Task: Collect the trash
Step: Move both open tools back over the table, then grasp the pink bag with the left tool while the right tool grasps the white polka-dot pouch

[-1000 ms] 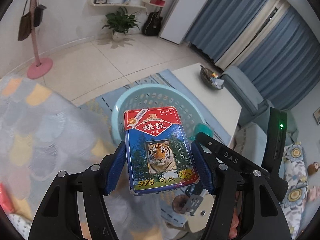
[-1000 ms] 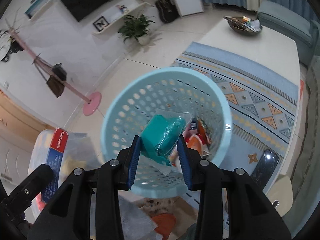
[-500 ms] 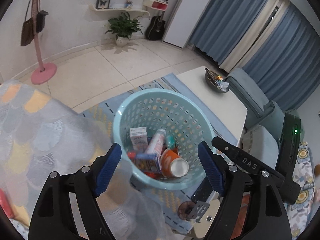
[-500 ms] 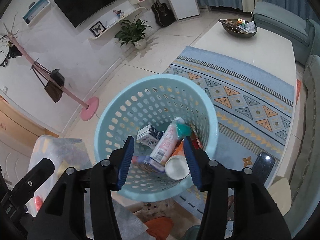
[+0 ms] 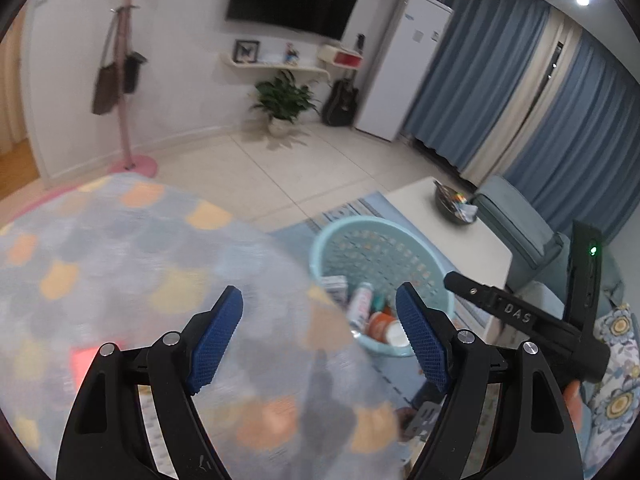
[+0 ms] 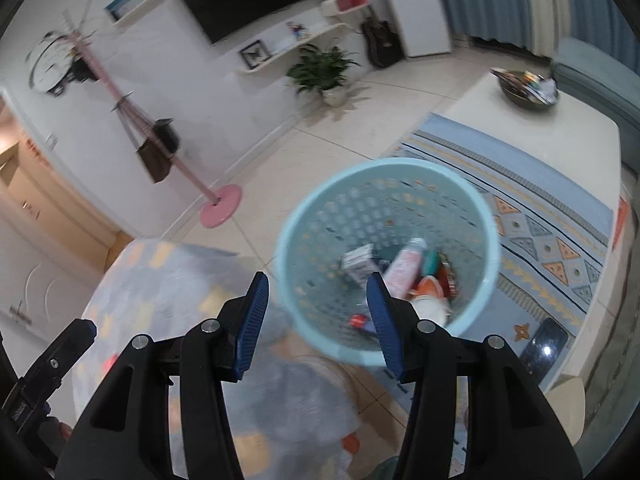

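Already binned: my round pale-blue perforated plastic basket (image 6: 388, 216) on the floor holds a white carton, a pink tube and an orange cup.
Left to do: a blurred red item (image 5: 82, 362) on the cat-print covered bench (image 5: 120, 264).
Left gripper (image 5: 320, 336): spread wide, empty, basket ahead-right.
Right gripper (image 6: 314, 320): apart, empty, above the basket's near rim.

Motion blur smears the patterned cloth (image 5: 120, 264) and basket (image 6: 304, 216) (trash labels unreadable).
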{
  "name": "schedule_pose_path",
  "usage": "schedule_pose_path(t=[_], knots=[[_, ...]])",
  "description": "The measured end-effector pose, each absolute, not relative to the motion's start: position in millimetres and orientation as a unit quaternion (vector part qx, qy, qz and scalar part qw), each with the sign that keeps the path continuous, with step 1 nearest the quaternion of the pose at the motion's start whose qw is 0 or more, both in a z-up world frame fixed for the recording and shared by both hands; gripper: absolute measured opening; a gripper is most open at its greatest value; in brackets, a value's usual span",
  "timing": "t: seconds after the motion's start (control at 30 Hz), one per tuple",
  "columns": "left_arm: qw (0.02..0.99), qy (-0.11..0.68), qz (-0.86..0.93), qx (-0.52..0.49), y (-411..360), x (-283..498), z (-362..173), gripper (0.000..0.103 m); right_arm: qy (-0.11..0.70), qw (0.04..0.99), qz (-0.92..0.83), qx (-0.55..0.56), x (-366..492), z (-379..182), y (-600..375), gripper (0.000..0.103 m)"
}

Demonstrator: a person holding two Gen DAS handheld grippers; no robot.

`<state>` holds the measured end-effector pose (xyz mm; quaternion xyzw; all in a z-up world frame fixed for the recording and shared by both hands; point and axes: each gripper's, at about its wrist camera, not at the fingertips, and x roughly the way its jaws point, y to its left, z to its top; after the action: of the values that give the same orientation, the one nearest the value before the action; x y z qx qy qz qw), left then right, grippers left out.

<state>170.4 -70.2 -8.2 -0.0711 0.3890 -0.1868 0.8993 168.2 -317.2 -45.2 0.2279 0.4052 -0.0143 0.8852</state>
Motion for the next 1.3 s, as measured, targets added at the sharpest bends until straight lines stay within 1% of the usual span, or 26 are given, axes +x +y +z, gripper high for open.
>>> schedule_pose_path(t=[0.07, 0.17, 0.27, 0.33, 0.4, 0.5, 0.63, 0.8, 0.9, 1.03, 1.17, 1.23, 1.3], knots=[[0.906, 0.383, -0.167, -0.066, -55, 163, -4, 0.078, 0.402, 0.89, 0.001, 0.216, 165, -37, -299, 0.049], [0.914, 0.377, -0.138, -0.062, -31, 153, 0, 0.081, 0.398, 0.896, 0.023, 0.196, 161, -27, -274, 0.052], [0.917, 0.379, -0.105, -0.069, 1, 149, -1, 0.082, 0.395, 0.9, 0.042, 0.18, 157, -20, -252, 0.052], [0.915, 0.386, -0.091, -0.077, 16, 149, -4, 0.084, 0.395, 0.901, 0.053, 0.172, 155, -17, -239, 0.052], [0.908, 0.404, -0.078, -0.084, 32, 151, -12, 0.086, 0.397, 0.901, 0.067, 0.161, 152, -15, -224, 0.053], [0.893, 0.436, -0.065, -0.094, 50, 155, -30, 0.086, 0.401, 0.901, 0.082, 0.147, 149, -15, -204, 0.058], [0.881, 0.455, -0.065, -0.113, 61, 159, -46, 0.086, 0.41, 0.897, 0.102, 0.128, 145, -18, -180, 0.058], [0.876, 0.467, -0.052, -0.109, 62, 162, -63, 0.086, 0.418, 0.895, 0.123, 0.101, 137, -24, -159, 0.058], [0.875, 0.471, -0.046, -0.102, 61, 165, -71, 0.083, 0.418, 0.894, 0.131, 0.087, 135, -25, -153, 0.058], [0.871, 0.479, -0.049, -0.095, 57, 170, -81, 0.073, 0.425, 0.89, 0.15, 0.075, 134, -29, -146, 0.058], [0.878, 0.469, -0.045, -0.088, 58, 169, -84, 0.066, 0.43, 0.883, 0.177, 0.056, 129, -34, -131, 0.058], [0.879, 0.465, -0.047, -0.095, 61, 168, -83, 0.058, 0.432, 0.881, 0.186, 0.044, 127, -36, -122, 0.058], [0.879, 0.462, -0.047, -0.107, 67, 165, -83, 0.058, 0.433, 0.879, 0.198, 0.03, 124, -37, -113, 0.058]])
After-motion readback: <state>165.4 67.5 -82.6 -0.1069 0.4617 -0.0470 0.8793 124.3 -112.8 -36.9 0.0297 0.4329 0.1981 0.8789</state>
